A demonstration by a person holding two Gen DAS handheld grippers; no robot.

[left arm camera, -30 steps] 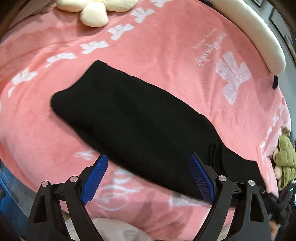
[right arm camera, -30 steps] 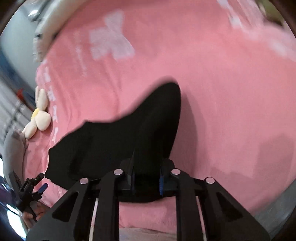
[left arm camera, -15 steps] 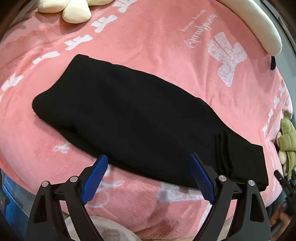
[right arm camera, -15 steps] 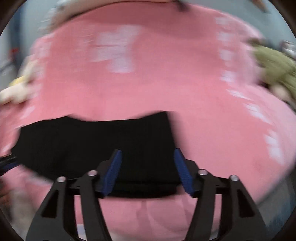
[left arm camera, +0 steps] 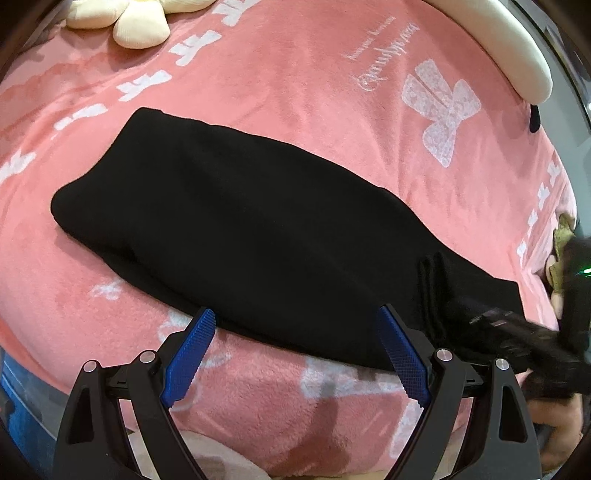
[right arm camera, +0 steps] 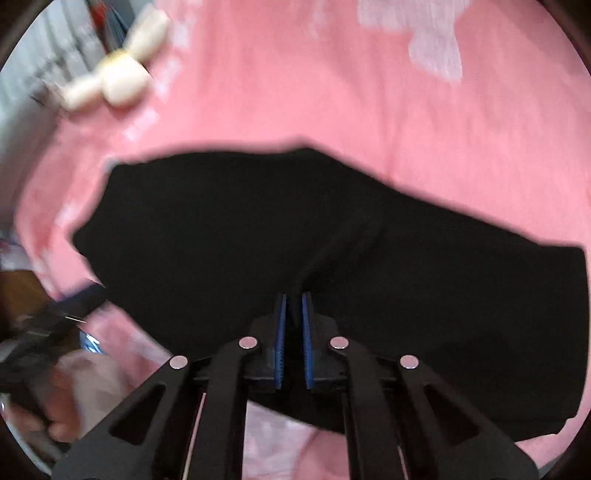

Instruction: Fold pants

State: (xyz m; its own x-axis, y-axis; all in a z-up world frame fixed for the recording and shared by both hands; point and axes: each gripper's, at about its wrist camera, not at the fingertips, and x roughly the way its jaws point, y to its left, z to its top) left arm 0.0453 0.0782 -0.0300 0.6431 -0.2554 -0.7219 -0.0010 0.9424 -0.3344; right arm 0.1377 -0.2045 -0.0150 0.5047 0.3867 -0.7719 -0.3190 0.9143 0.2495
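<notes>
Black pants (left arm camera: 258, 236) lie folded lengthwise in a long strip across a pink blanket (left arm camera: 295, 74). My left gripper (left arm camera: 295, 310) hangs open over the strip's near edge, with its blue pads (left arm camera: 188, 354) clear of the cloth. In the right wrist view my right gripper (right arm camera: 293, 295) is shut on a raised fold of the pants (right arm camera: 258, 229) at their near edge. From the left wrist view it shows only as a blurred dark shape (left arm camera: 517, 332) at the strip's right end.
A cream flower plush (left arm camera: 136, 22) lies at the blanket's far left, also seen blurred as the plush (right arm camera: 118, 77). A cream bolster (left arm camera: 517, 48) runs along the far right edge. A green plush (left arm camera: 561, 236) sits at the right. A hand (left arm camera: 561, 424) holds the right gripper.
My right gripper let go of the lifted pants end, opened, swung sideways and shut again on a fold at the near edge. The pants now lie flat. My left gripper stayed open, barely shifting.
</notes>
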